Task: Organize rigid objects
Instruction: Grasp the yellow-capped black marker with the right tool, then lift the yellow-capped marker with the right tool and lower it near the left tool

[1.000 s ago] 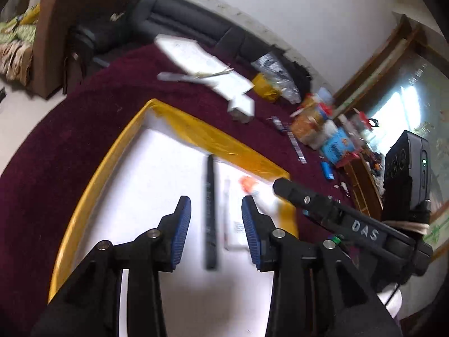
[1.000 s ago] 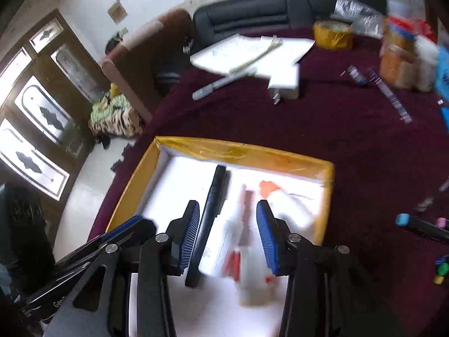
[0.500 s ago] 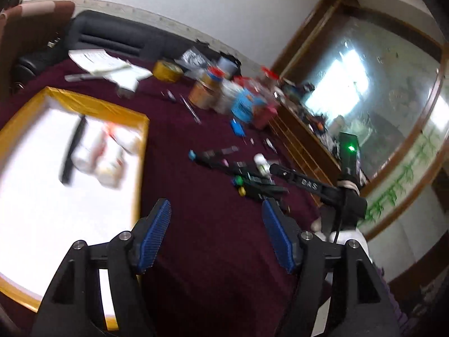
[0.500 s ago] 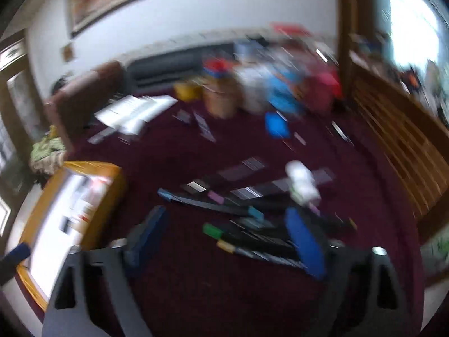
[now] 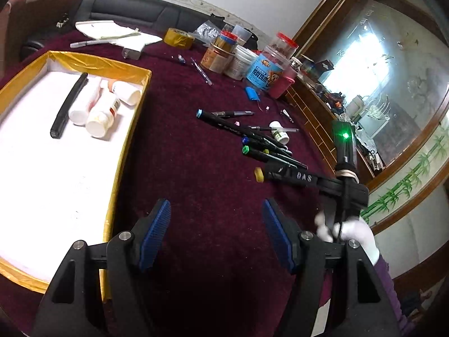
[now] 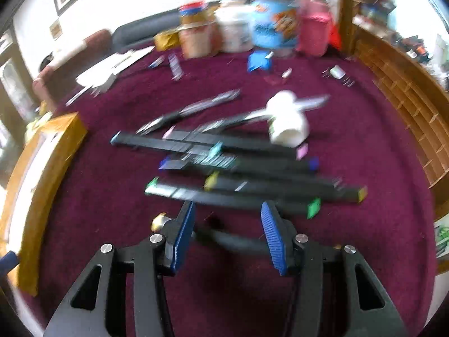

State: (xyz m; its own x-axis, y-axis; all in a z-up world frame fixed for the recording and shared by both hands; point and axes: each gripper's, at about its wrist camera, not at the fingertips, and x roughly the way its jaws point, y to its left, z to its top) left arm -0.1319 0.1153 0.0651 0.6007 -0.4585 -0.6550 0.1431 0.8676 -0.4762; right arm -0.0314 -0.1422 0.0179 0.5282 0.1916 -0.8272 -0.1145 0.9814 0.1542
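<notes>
A yellow-rimmed white tray (image 5: 127, 129) lies at the left and holds a black marker (image 5: 68, 105) and three white bottles (image 5: 102, 112). A pile of black markers (image 5: 252, 137) with coloured caps and a small white bottle (image 5: 279, 133) lies on the maroon cloth. My left gripper (image 5: 216, 234) is open and empty, above bare cloth right of the tray. My right gripper (image 6: 227, 234) is open, low over the near markers (image 6: 238, 193), with a yellow-capped marker (image 6: 160, 220) lying between its fingers. The white bottle (image 6: 286, 125) lies beyond.
Jars and tubs (image 5: 252, 61) stand at the back of the table, with a tape roll (image 5: 178, 38), papers (image 5: 109, 29), a silver pen (image 5: 84, 43) and a blue item (image 5: 252, 94). A wooden cabinet (image 6: 407, 90) borders the right side.
Both grippers swung from above the tray to the right, over the marker pile, and opened wider. The right gripper has dropped close to the markers.
</notes>
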